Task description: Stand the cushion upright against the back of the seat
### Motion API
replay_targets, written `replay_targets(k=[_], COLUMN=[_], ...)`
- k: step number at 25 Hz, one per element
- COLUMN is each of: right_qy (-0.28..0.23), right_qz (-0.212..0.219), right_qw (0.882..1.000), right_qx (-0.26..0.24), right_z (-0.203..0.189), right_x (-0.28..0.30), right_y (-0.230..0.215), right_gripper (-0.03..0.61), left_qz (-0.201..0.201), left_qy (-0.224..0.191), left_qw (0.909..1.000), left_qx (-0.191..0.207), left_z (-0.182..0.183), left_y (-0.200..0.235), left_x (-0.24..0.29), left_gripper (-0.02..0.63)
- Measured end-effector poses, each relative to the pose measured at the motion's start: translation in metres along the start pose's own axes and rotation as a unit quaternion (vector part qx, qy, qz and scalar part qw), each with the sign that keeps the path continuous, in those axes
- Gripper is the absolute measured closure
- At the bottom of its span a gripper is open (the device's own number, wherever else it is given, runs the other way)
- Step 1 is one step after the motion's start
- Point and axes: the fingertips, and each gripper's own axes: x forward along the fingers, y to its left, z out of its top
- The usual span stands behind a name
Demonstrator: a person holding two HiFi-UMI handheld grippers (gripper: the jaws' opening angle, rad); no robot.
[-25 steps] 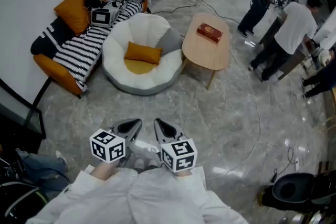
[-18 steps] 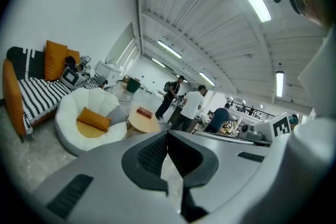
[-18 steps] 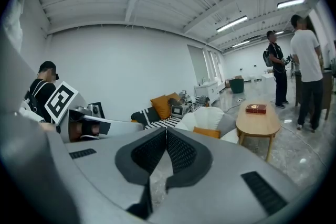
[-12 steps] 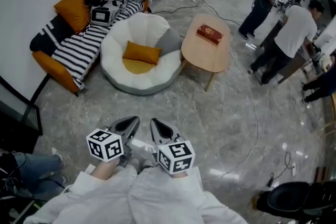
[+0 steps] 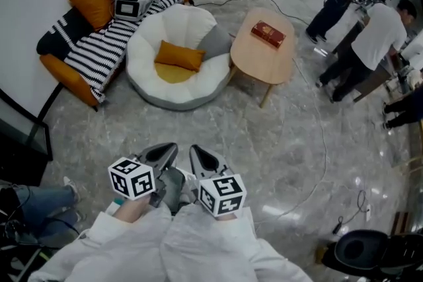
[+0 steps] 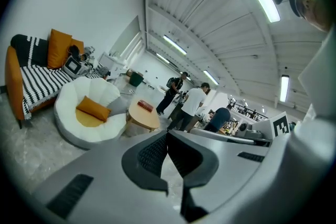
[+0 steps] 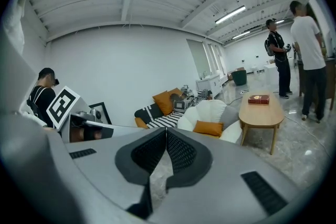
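An orange cushion (image 5: 179, 55) lies flat, slightly tilted, on the yellow pad of a round white seat (image 5: 147, 81) across the marble floor. It also shows small in the left gripper view as the cushion (image 6: 93, 108) and in the right gripper view as the cushion (image 7: 208, 127). My left gripper (image 5: 165, 151) and right gripper (image 5: 197, 155) are held side by side low in the head view, well short of the seat. Each gripper's jaws are shut with nothing between them, seen in the left gripper (image 6: 167, 134) and right gripper (image 7: 166, 131) views.
An oval wooden table (image 5: 256, 61) with a red box (image 5: 268, 35) stands right of the seat. A striped sofa (image 5: 99, 53) with an orange pillow (image 5: 92, 0) is on its left. People (image 5: 370, 43) stand at the far right. A cable (image 5: 324, 142) crosses the floor.
The seat, sofa and table have slid slightly up in the head view and look a little nearer. Both grippers stay shut and side by side.
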Motion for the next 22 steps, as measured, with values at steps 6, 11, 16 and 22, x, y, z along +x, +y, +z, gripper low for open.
replay_targets(k=[6, 11, 16, 22], right_qy=[-0.003, -0.007, -0.012, -0.013], right_qz=[-0.003, -0.015, -0.015, -0.028], right_qw=[1.0, 1.0, 1.0, 0.999], right_qx=[0.001, 0.002, -0.013, -0.015], right_z=[0.013, 0.043, 0.08, 0.113], right_x=[0.034, 0.088, 0.151, 0.217], right_y=[-0.021, -0.052, -0.066, -0.086], right_gripper=[0.566, 0.566, 0.566, 0.566], left_qz=[-0.004, -0.006, -0.009, -0.025], left_qy=[0.012, 0.014, 0.009, 0.015], left_qw=[0.9999, 0.9999, 0.9999, 0.9995], left_qx=[0.001, 0.003, 0.007, 0.011], left_z=[0.014, 0.054, 0.107, 0.159], left_y=[0.025, 0.066, 0.112, 0.159], left_x=[0.027, 0.059, 0.086, 0.119], left_gripper=[0.606, 0.606, 0.606, 0.606])
